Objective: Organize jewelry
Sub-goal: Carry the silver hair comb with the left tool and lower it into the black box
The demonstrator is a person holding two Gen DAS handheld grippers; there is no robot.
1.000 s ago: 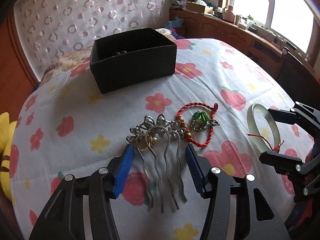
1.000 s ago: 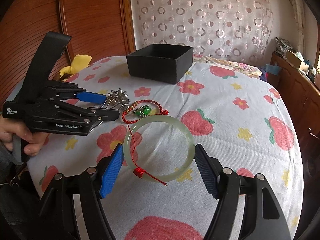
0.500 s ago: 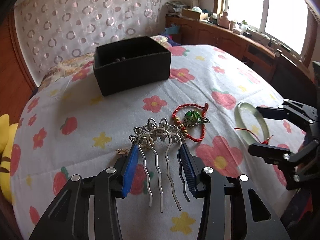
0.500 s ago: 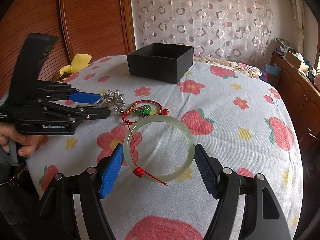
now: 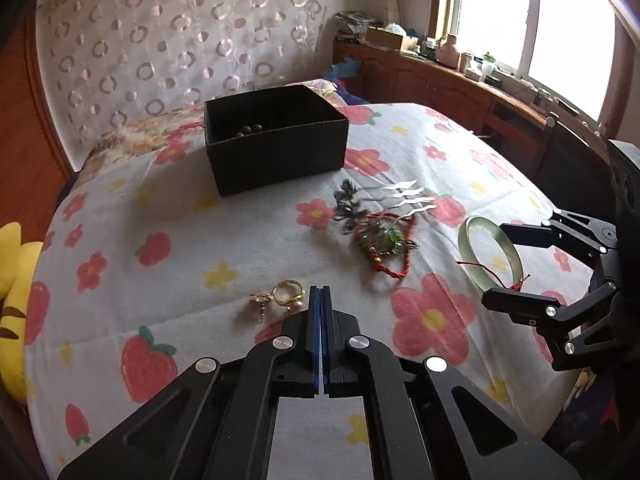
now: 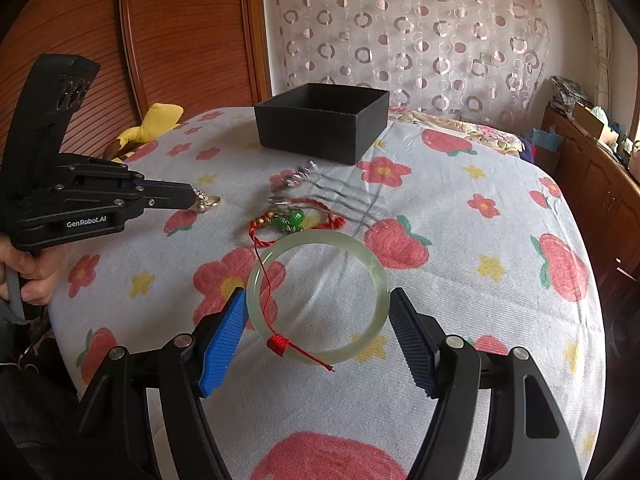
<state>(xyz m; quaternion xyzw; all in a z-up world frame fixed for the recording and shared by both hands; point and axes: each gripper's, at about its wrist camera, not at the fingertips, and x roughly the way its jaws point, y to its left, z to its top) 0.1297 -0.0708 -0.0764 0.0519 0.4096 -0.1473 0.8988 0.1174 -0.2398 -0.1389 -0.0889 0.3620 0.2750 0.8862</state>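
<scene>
On the bed (image 5: 248,240), floral sheet, all jewelry is still outside the black box (image 5: 276,136) at the far side (a few dark beads are visible inside it).

Left gripper (image 5: 320,294): jaws pressed together, nothing between them. The hair comb (image 5: 384,200) isn't held; it lies motion-blurred near the box's right corner, partly over the red cord bracelet (image 5: 386,244). Gold ring (image 5: 286,292) and earring (image 5: 260,300) sit just left of the left jaw tips. In the right wrist view the tips look like they touch the ring; can't confirm.

Right gripper (image 6: 316,332): jaws spread, straddling the jade bangle (image 6: 318,296), pads just beside it on both sides but not pressing. The bangle lies flat on the sheet, red thread across it.

Step, my read: the comb grab failed, so the left side has no pick in hand. The right side is pre-grasp on the bangle.

Next:
- Right: close across the bangle's width, lift, carry it to the box. The smooth ring may slip.
- Left: reopen, then re-approach the comb from its ornate head, clear of the cord, or take the ring first.
</scene>
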